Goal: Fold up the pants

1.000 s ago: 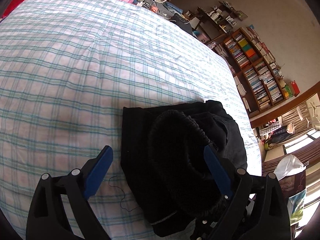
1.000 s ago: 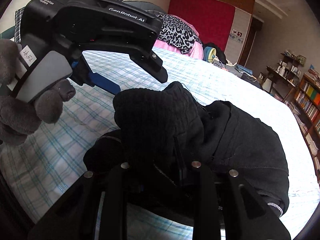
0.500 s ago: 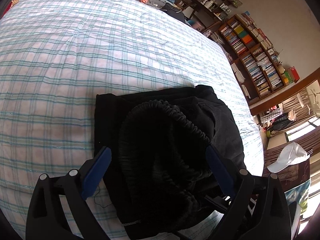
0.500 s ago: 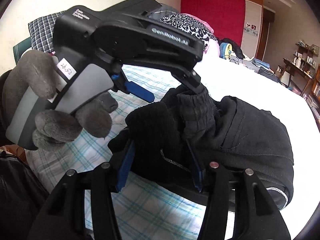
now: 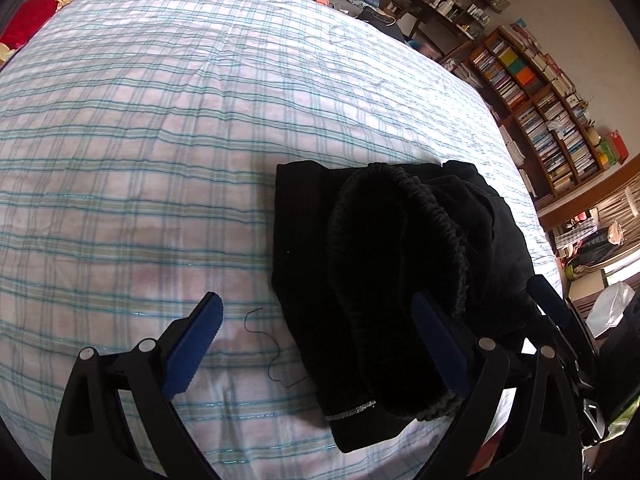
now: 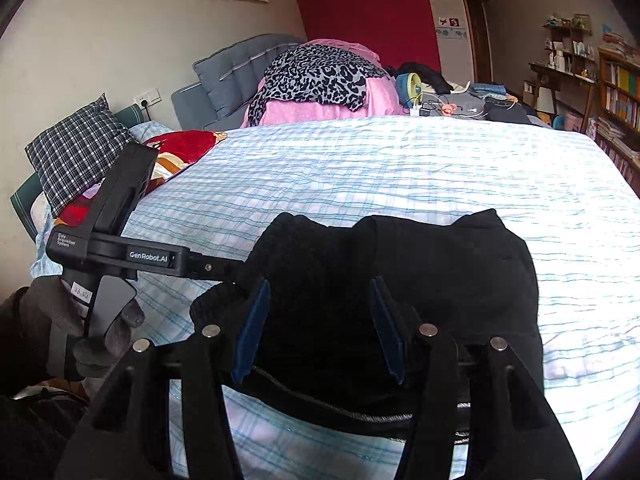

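1. The black pants (image 5: pixel 384 280) lie in a folded bundle on the checked bed sheet (image 5: pixel 160 160), close to the near edge of the bed, with the ribbed elastic waistband (image 5: pixel 432 216) bulging up on top.
2. The left gripper (image 5: pixel 316 344) is spread wide and holds nothing. One pad sits over bare sheet; the other is at the edge of the waistband, and I cannot tell whether it touches.
3. The right gripper (image 6: pixel 320 328) has just been opening. Its blue pads now stand apart on either side of the thick fold, with fabric between them but apparently not pinched.
4. Risk: the springy waistband looks likely to push the top layer back up, so the bundle may loosen once both grippers are away.
5. Risk: fabric may catch on a right pad as that gripper pulls back, dragging the fold open or towards the bed edge, where the bundle could slide off.
6. Risk: a loose dark thread (image 5: pixel 272 356) on the sheet beside the pants could snag on the left gripper.
7. Writing: the left gripper's body (image 6: pixel 120 256) reads "GenRobot.AI" and, in small print, "Data Acquisition System". A handwritten sticker below is too small to read.
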